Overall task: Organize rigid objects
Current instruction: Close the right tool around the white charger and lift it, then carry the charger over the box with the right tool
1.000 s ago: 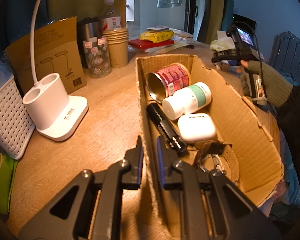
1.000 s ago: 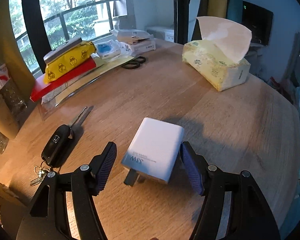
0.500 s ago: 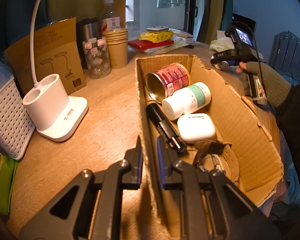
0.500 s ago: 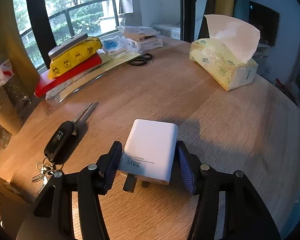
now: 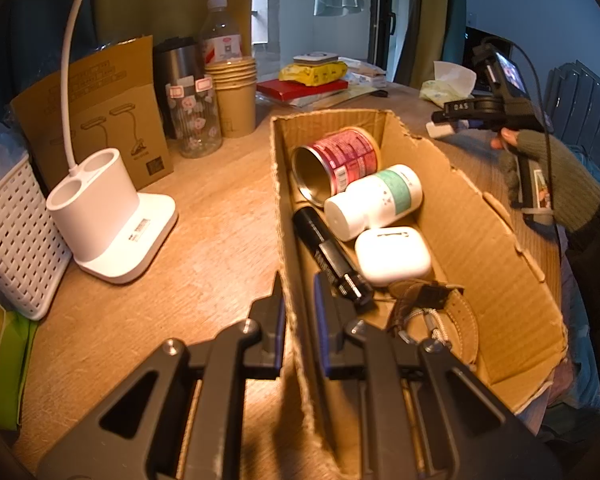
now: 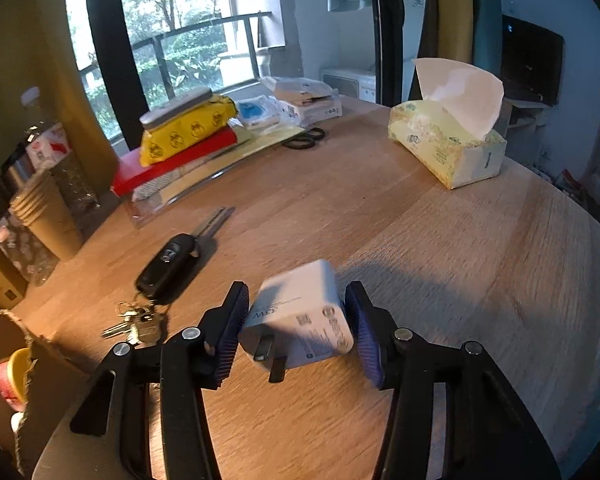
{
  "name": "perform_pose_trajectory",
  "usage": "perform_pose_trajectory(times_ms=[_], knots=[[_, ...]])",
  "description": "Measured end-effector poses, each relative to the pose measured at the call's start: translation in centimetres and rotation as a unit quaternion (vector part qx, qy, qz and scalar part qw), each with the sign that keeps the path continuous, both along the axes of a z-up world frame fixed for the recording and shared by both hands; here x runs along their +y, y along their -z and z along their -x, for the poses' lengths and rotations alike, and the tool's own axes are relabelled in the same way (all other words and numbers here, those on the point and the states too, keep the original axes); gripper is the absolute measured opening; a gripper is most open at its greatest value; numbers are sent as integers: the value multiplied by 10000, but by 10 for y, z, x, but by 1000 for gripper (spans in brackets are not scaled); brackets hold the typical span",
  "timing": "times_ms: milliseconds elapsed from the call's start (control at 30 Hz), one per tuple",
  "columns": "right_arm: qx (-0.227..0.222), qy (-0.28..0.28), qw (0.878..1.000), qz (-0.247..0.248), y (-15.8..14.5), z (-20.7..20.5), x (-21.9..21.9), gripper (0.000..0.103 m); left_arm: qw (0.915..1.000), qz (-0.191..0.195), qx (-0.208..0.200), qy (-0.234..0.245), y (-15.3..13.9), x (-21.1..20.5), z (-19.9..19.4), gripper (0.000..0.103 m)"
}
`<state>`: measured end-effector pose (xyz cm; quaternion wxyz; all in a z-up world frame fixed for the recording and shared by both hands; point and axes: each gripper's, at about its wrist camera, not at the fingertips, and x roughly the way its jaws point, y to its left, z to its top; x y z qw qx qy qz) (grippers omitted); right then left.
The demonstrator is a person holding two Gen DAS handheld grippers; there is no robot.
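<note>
Right hand-held gripper [image 6: 296, 330] is clamped on the white charger [image 6: 300, 316], both blue pads [image 6: 232, 328] pressing its sides; its jaws have just been closing with the charger between them. The charger looks tilted and clear of the desk [image 6: 440, 240], prongs toward the camera.

Left hand-held gripper [image 5: 298, 320] is clenched on the near wall of the cardboard box [image 5: 500, 264], one pad inside, one outside, pinning it steady.

Doing the step well, as I judge it: keep the squeeze even so the smooth charger doesn't twist, carry it toward 8 o'clock over the box rim, and drop it in the bare stretch of floor on the box's right. Left grip should hold so the box doesn't skate.

Right wrist view only: car key [image 6: 168, 264] with its key bunch at 10 o'clock of the charger, still on the desk and likely next; tissue box [image 6: 448, 148] at 1 o'clock; only a box corner shows at 8 o'clock.

Left wrist view only: box contents — red can [image 5: 340, 160], white bottle [image 5: 374, 200], black marker [image 5: 328, 256], white earbud case [image 5: 392, 256], brown strap [image 5: 440, 316] — plus the lamp base [image 5: 108, 216] at 9 o'clock and the person's gloved hand [image 5: 540, 168] on the right gripper at 2 o'clock.
</note>
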<state>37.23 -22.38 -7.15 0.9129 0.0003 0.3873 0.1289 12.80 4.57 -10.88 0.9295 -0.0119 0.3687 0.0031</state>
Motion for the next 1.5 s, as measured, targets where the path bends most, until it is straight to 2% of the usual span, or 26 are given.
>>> perform_pose_trajectory(times_ms=[433, 700, 933, 1133, 1300, 1500], knots=[[-240, -370, 9990, -9, -22, 33, 7, 51, 10000, -4, -2, 2, -1, 0, 0, 14], [-502, -790, 9956, -46, -48, 65, 24, 51, 10000, -7, -1, 2, -1, 0, 0, 14], [-825, -1401, 9866, -149, -83, 112, 51, 51, 10000, -9, -2, 2, -1, 0, 0, 14], [-1071, -2018, 9733, -222, -107, 159, 79, 51, 10000, -9, -4, 2, -1, 0, 1, 14], [-956, -2445, 9646, -271, -104, 185, 101, 51, 10000, -15, -11, 0, -1, 0, 1, 14], [-660, -2792, 9576, -261, -80, 206, 119, 51, 10000, -18, -23, -5, -2, 0, 1, 14]])
